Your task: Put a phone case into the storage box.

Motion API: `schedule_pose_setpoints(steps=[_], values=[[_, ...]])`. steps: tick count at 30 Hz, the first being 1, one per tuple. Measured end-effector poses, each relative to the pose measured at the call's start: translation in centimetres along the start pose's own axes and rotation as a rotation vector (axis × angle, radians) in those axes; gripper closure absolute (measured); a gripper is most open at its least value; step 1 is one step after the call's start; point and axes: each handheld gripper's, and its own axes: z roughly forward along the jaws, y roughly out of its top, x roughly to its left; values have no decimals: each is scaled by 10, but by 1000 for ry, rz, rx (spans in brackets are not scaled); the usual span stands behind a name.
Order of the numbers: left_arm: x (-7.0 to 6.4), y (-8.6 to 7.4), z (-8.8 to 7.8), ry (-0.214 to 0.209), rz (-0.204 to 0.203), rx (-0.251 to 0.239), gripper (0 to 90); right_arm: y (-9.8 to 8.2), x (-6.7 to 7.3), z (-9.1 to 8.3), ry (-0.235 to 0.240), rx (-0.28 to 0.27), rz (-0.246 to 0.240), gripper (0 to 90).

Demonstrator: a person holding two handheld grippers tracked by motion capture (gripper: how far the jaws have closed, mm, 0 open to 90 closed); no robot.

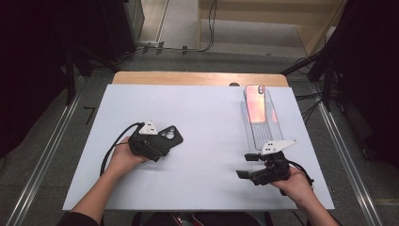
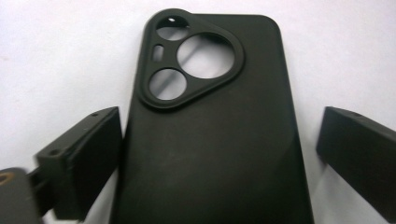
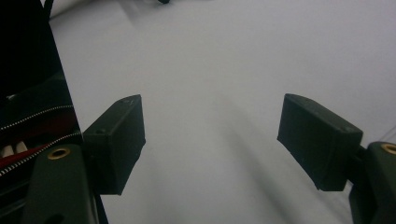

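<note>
Phone case (image 2: 212, 135), black, lies flat on the white tabletop (image 1: 207, 122) between my left gripper (image 2: 215, 158) jaws, which stand open either side, not pressing it. To grip well, I should centre on its long edges and close evenly. My right gripper (image 3: 210, 140) waits open over bare tabletop. Farther off, a phone (image 1: 255, 103) leans on a clear stand (image 1: 270, 127).
</note>
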Motion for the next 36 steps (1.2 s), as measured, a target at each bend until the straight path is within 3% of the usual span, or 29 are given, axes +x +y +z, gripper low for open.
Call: schedule_pose_setpoints(steps=[2,8,16,22,27,33,36], values=[[0,-1,-1,11,-17,-16,125,0,1,0,-3,-15,-2,209],[-1,0,-2,21,-18,-2,137,1,1,-4,-11,-87,3,201],[-3,2,-3,26,-32,3,150,1,1,-1,-31,-57,-12,190],[-3,5,-7,12,-53,3,154,3,4,-2,-28,-65,-31,190],[-4,13,-16,1,-90,-39,154,4,4,-2,-27,-67,-23,189],[-17,27,-27,-20,-108,-84,153,8,6,-3,-39,-64,-13,190],[-23,34,-32,-34,-141,-107,153,11,8,-5,-47,-64,1,190]])
